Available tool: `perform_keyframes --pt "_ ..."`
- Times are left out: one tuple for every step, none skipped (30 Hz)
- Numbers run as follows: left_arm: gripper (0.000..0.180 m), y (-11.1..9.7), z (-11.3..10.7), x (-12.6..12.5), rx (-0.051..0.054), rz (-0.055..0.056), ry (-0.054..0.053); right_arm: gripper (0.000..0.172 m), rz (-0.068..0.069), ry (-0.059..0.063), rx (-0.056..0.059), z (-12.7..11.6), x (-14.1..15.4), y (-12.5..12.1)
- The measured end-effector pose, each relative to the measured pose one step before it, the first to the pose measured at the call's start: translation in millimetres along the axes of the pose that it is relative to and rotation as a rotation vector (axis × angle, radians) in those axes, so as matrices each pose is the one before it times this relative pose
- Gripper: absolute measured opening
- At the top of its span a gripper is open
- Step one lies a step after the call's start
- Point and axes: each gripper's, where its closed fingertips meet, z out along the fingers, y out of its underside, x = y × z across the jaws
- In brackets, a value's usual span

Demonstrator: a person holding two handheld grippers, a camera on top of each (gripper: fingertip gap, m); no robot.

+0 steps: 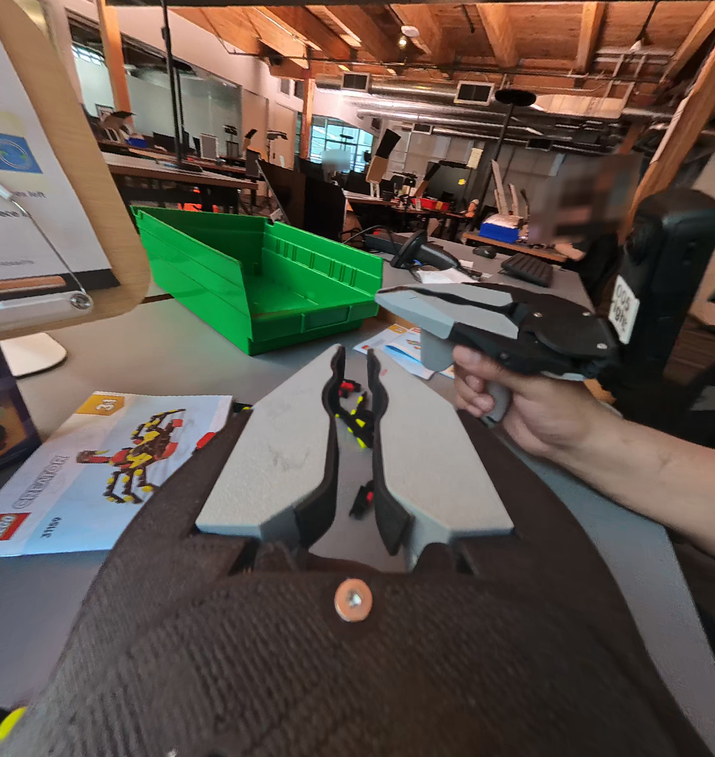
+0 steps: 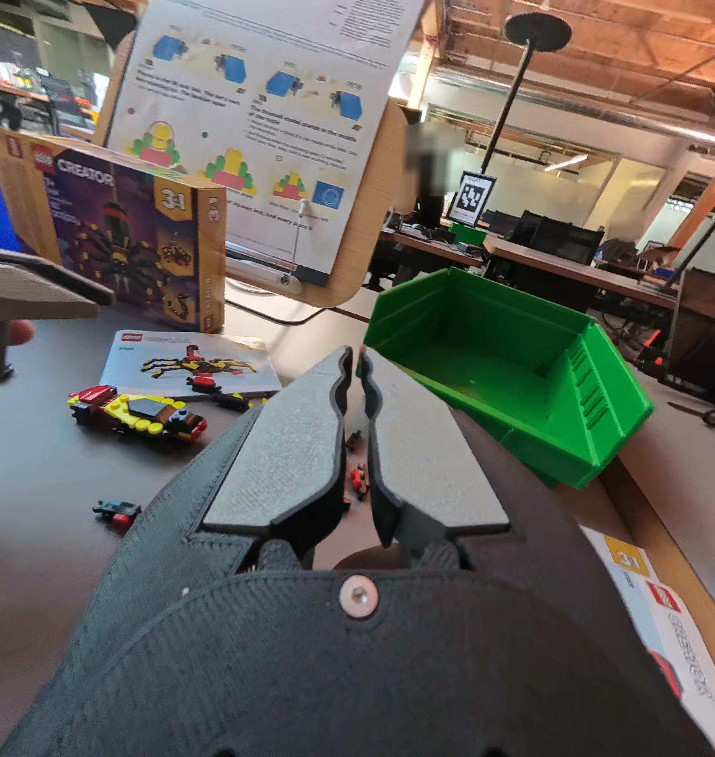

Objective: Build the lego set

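Observation:
My left gripper [image 1: 355, 354] hangs over the grey table with its jaws a narrow gap apart and nothing held. Through the gap I see loose black, yellow and red brick pieces [image 1: 358, 418] lying on the table below. My right gripper [image 2: 356, 351] is shut, with nothing showing between its tips, and points at the near wall of the green bin [image 2: 593, 430]. It also shows in the left wrist view [image 1: 382, 294], held by a hand [image 1: 523, 405] in front of the bin [image 1: 208, 262]. A partly built red, yellow and black brick model [image 2: 139, 413] lies left of it.
A spider instruction booklet [image 2: 192, 360] lies by the toy box [image 2: 114, 229]. A sheet on a wooden stand [image 2: 265, 123] is behind. Small loose pieces [image 2: 116, 512] lie near. A second booklet [image 1: 401, 348], a scanner [image 1: 425, 250] and a keyboard [image 1: 528, 268] are at the right. The gap from one gripper's tips to the other's is roughly 11 cm.

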Motion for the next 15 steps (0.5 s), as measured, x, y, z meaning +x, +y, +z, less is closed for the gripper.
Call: perform_keyframes --pt "0.007 0.01 -0.08 -2.07 -0.0014 0.0268 -0.0204 0.001 0.0274 0.0089 -0.0056 0.52 4.84 1.96" --pt "0.007 0.75 0.04 -2.11 -0.0049 0.0298 -0.0206 0.003 0.0238 0.0023 -0.0044 0.59 3.46 1.67" --pt "0.007 1.19 0.16 -2.16 -0.0077 0.0289 -0.0225 0.004 0.0155 0.0055 -0.0055 0.67 3.08 1.64" --pt "0.007 0.44 0.11 -0.72 -0.0044 0.0239 -0.0142 0.006 0.0057 0.0077 -0.0062 0.58 2.43 1.69" --pt "0.007 0.68 0.3 1.12 -0.005 0.0187 -0.0022 0.007 -0.0008 0.0069 -0.0054 0.64 1.4 1.13" --pt "0.007 1.19 0.66 2.28 -0.0097 0.0173 0.0042 0.009 -0.0074 0.0057 -0.0028 0.19 0.83 0.51" --pt "0.007 0.94 0.74 2.98 -0.0075 0.0183 0.0072 0.01 -0.0132 0.013 -0.0001 0.05 1.72 0.12" --pt "0.007 0.63 0.66 2.61 -0.0036 0.0182 0.0059 0.01 -0.0143 0.0136 0.0005 0.0 1.92 0.12" --pt "0.007 0.39 0.47 2.16 -0.0023 0.0152 0.0049 0.011 -0.0088 0.0081 -0.0008 0.16 1.49 0.35" --pt "0.007 -0.21 0.24 1.47 0.0005 0.0119 0.0025 0.012 -0.0034 0.0015 -0.0025 0.44 0.77 0.63" --pt "0.007 -0.54 0.02 0.06 0.0035 0.012 -0.0056 0.013 -0.0005 0.0022 -0.0043 0.58 1.24 1.0" --pt "0.007 -0.33 -0.16 0.07 0.0017 0.0153 -0.0048 0.015 0.002 0.0016 -0.003 0.73 1.36 0.7" --pt "0.007 0.02 -0.08 0.01 -0.0011 0.0193 -0.0046 0.016 0.0033 -0.0031 -0.0032 0.85 1.03 0.81" --pt "0.006 0.03 -0.09 -0.55 -0.0001 0.0198 -0.0094 0.017 0.0062 -0.0041 -0.002 1.04 1.38 0.78" --pt "0.006 -0.33 -0.29 -0.42 0.0022 0.0189 -0.0084 0.017 0.007 -0.0111 0.0006 1.47 0.88 0.71"
